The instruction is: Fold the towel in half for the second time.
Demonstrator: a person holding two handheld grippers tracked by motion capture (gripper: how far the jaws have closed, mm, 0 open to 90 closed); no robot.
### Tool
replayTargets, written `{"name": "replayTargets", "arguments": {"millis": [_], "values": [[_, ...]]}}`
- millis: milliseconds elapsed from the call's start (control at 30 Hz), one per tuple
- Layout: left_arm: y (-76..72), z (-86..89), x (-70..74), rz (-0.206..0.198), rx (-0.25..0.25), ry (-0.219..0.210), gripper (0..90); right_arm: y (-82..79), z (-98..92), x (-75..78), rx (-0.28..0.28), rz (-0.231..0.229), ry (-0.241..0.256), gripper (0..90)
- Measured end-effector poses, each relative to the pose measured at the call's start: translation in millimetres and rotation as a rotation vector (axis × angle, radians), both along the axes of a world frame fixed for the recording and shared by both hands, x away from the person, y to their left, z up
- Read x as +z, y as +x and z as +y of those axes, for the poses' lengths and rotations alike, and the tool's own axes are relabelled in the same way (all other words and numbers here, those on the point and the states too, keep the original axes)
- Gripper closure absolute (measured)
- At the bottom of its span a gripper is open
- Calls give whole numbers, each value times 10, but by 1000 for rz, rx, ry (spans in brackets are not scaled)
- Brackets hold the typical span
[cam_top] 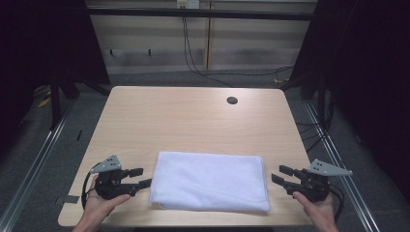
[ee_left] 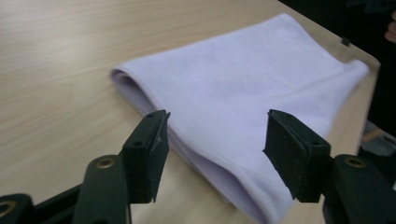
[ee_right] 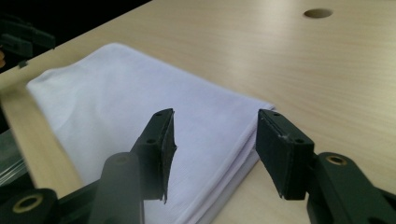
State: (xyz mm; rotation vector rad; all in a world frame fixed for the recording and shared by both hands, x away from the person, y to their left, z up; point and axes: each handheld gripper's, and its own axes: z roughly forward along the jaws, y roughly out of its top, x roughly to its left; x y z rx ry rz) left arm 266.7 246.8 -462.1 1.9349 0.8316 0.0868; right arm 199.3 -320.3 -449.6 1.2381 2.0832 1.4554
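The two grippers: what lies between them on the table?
In the high view, a folded white towel lies flat between the left gripper and the right gripper, on the wooden table. Both grippers' jaws stand open, facing its short ends.

One folded white towel (cam_top: pixel 209 181), one table (cam_top: pixel 193 116), two tools.

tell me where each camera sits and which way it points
High view: above the person's side, looking forward and down on the table; both hands, left gripper and right gripper flank the folded white towel.
Left gripper view: rides the left gripper, facing the towel's end between open jaws.
Right gripper view: rides the right gripper, facing the towel's other end.
Shared: the towel in all three views.
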Motion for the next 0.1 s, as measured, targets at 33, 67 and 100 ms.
{"name": "replayTargets", "arguments": {"millis": [33, 67, 100], "values": [[23, 34, -21, -8, 34, 19, 385, 11, -7, -19, -24, -19, -6, 453], [33, 67, -43, 2, 41, -3, 380, 30, -33, -62, -27, -13, -6, 444], [32, 96, -65, 9, 54, -14, 377, 38, -54, -104, -32, 8, 14, 429]]}}
